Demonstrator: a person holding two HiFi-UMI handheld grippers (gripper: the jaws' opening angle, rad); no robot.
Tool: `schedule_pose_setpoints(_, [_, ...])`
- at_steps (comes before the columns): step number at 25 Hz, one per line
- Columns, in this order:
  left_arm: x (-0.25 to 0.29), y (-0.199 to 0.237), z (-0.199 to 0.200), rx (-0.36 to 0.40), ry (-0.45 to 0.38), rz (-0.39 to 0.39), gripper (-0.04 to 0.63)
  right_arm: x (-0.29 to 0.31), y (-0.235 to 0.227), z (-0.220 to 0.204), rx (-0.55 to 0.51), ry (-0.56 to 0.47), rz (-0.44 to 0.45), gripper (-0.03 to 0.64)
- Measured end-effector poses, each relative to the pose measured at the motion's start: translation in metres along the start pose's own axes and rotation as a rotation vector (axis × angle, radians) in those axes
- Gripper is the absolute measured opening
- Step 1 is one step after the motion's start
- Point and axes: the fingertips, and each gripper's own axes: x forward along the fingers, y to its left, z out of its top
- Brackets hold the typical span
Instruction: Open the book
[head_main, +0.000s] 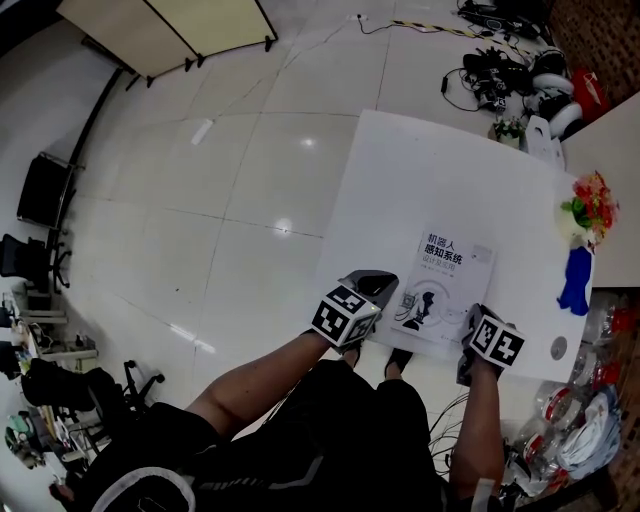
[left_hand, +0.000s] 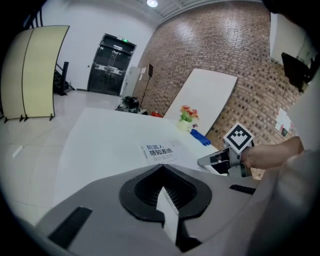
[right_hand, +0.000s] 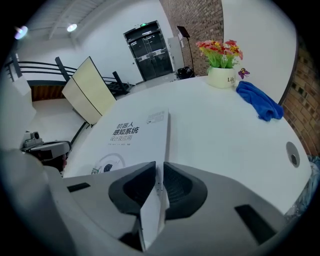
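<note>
Left gripper: grey, with a marker cube, at the near left corner of the book. Its fingers are clamped on a thin white edge of the book.
Right gripper: at the near right corner of the book. Its fingers are pressed together on the white right edge. I cannot tell if they hold only the cover or also pages.
White book with a dark printed title: lies closed on the near part of the desk, cover up, between the two grippers.
White desk: carries the book; most of its surface is bare.
Small grey round disc: in the desk top, to the right of the right gripper.
Crumpled blue cloth: near the right edge of the desk, well apart from the book.
White pot with red and yellow flowers: stands upright just behind the cloth.
</note>
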Motion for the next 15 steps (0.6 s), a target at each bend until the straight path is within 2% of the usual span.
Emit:
schedule_pose_setpoints(8, [-0.013,0.002,-0.001,-0.016,-0.026,0.013,-0.005,-0.016,0.007,0.011,0.072,-0.054,0.035,0.023])
schedule_pose_setpoints(12, [-0.022,0.002,0.006,-0.008,-0.047,0.013,-0.004,-0.038,0.027,0.025,0.141,-0.108,0.105,0.011])
schedule_pose_setpoints(15, [-0.031,0.004,0.016,-0.006,-0.071,0.011,-0.003,-0.056,0.058,0.040,0.123,-0.147,0.160,0.009])
